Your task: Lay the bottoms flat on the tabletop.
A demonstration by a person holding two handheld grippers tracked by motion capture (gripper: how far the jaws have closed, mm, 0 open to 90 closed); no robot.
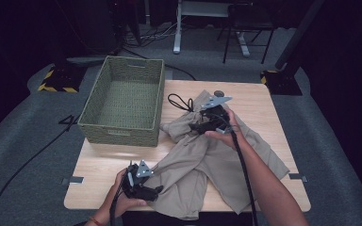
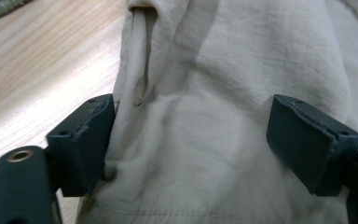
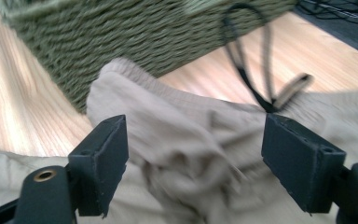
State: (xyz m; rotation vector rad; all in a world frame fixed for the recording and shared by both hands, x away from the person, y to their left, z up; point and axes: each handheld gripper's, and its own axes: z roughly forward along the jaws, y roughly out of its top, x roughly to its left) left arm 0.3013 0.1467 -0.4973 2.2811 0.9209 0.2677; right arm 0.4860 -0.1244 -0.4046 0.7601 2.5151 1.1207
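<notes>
My left gripper (image 1: 156, 189) sits at the lower left of the high view, jaws spread wide around a fold of the beige trousers (image 1: 207, 160), one pad touching cloth. My right gripper (image 1: 194, 127), at centre, is also spread, over the bunched waistband, nothing pinched. The trousers lie diagonally from centre to lower right. The woven basket (image 1: 122, 134) stands just left of the waistband; bare table (image 1: 99, 165) lies below it.
</notes>
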